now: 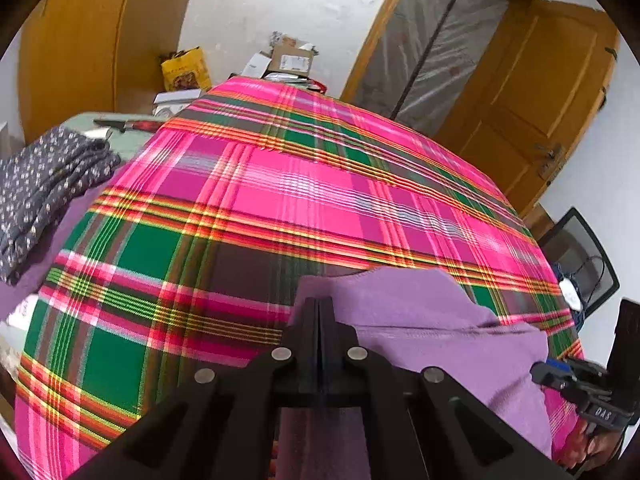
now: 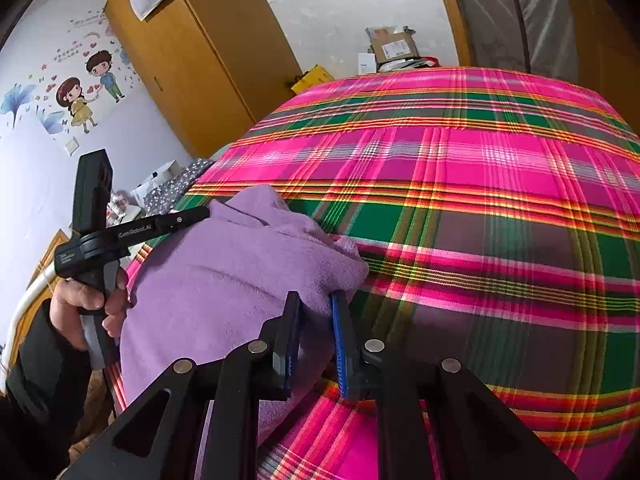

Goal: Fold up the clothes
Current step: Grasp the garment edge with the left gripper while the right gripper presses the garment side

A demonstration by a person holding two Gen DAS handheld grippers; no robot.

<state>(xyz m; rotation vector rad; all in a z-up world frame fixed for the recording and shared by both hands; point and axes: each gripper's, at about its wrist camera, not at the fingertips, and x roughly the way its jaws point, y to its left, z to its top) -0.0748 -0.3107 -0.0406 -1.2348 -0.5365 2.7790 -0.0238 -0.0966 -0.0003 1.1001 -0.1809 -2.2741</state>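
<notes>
Both grippers meet the purple garment (image 2: 224, 276): left gripper (image 1: 319, 304) jaws clamped on it, right gripper (image 2: 316, 300) jaws seemingly parted.

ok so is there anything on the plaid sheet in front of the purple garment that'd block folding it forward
Nothing visible does. The purple garment lies at the near edge, and the plaid sheet beyond it is bare. The only other clothing, a floral garment, sits off to the left side. The left gripper is shut on the purple fabric; the right gripper is open beside it.
</notes>
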